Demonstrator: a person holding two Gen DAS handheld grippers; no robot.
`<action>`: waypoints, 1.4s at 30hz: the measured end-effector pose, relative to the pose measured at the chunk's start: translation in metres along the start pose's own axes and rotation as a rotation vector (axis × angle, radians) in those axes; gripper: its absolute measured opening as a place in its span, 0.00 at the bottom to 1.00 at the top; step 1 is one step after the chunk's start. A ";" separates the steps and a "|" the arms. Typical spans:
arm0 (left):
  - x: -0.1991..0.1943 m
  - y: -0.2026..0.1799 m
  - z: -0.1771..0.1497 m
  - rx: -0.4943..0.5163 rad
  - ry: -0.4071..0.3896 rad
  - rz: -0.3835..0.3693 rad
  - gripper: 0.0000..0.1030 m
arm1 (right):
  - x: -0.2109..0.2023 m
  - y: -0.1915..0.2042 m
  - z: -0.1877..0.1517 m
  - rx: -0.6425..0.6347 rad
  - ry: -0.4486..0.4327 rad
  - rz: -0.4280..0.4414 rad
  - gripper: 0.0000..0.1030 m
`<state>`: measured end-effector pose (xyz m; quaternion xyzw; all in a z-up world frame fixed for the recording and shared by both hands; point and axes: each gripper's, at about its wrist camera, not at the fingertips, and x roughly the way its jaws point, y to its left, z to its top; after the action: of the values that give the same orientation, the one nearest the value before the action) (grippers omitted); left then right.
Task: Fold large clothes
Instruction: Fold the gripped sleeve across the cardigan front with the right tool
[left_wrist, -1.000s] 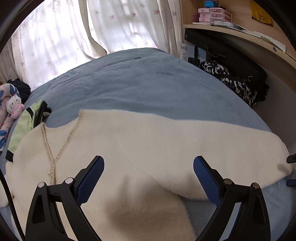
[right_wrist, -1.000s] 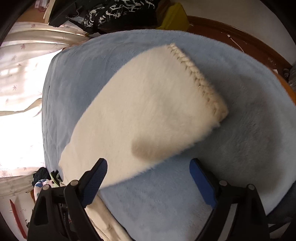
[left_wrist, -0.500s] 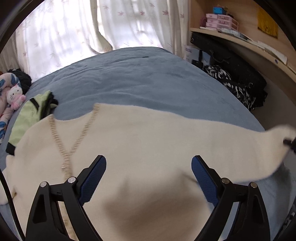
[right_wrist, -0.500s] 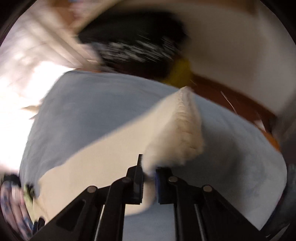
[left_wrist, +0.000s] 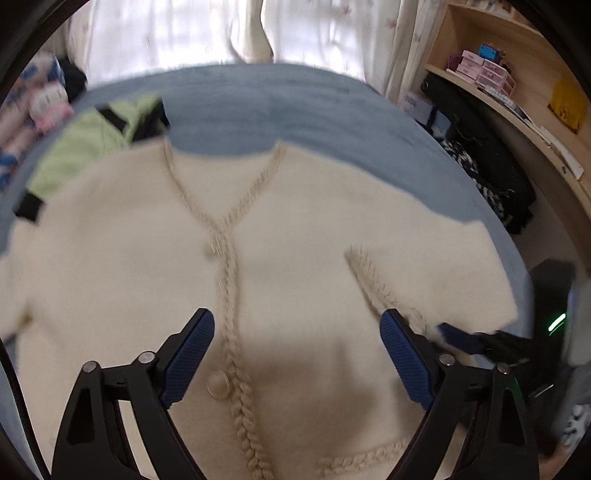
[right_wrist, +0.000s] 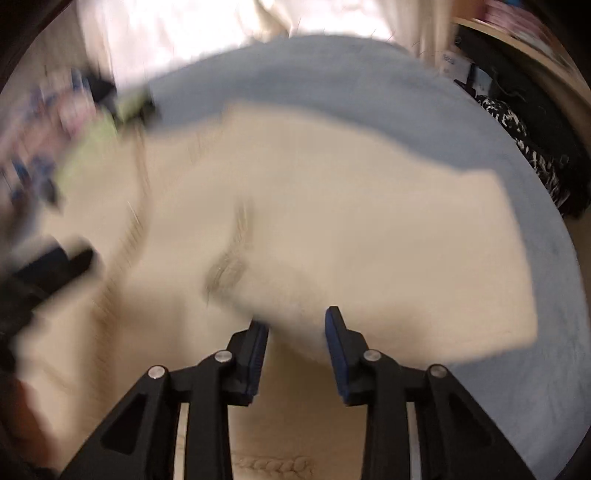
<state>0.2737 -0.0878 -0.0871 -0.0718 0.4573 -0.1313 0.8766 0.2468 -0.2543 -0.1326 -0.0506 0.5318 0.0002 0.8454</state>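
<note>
**Sleeve carried across the cardigan front**

Since a second ago, the right sleeve (left_wrist: 436, 266) of the fluffy cream cardigan with braided trim (left_wrist: 295, 258) has come off the blue plush bed cover (left_wrist: 295, 110), where it lay stretched out, and now lies folded inward over the cardigan's chest, its braided cuff (left_wrist: 373, 277) pointing toward the button placket.

The right gripper (right_wrist: 297, 328) hangs just above the folded sleeve. Its blue-padded fingers (right_wrist: 334, 332) stand a narrow way apart and are opening; a fold of the sleeve's pile (right_wrist: 295, 295) sits in the gap at their tips, and motion blur hides whether the pads press it.

The left gripper (left_wrist: 297, 332) hovers over the lower front of the cardigan, fingers (left_wrist: 188, 354) spread wide and closing slightly, with nothing between them. The braided placket and a cream button (left_wrist: 218, 384) lie below its left finger.

The cardigan lies front-up across the bed, neckline toward the white flowered curtains (left_wrist: 177, 33). A pale green garment with black trim (left_wrist: 92, 147) touches its far left shoulder. Black bags (left_wrist: 491, 155) sit beside the bed under a wooden shelf (left_wrist: 517, 96).
</note>
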 end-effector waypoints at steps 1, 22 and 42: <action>0.004 0.004 -0.002 -0.011 0.016 -0.028 0.85 | -0.001 0.003 -0.006 -0.019 -0.021 -0.016 0.33; 0.121 -0.059 -0.001 -0.079 0.289 -0.354 0.19 | -0.052 -0.055 -0.060 0.258 -0.137 0.181 0.59; -0.016 0.052 0.076 0.104 -0.058 0.108 0.13 | -0.048 -0.055 -0.074 0.288 -0.069 0.160 0.59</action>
<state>0.3358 -0.0326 -0.0444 -0.0049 0.4275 -0.1054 0.8978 0.1625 -0.3123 -0.1162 0.1137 0.4994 -0.0072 0.8589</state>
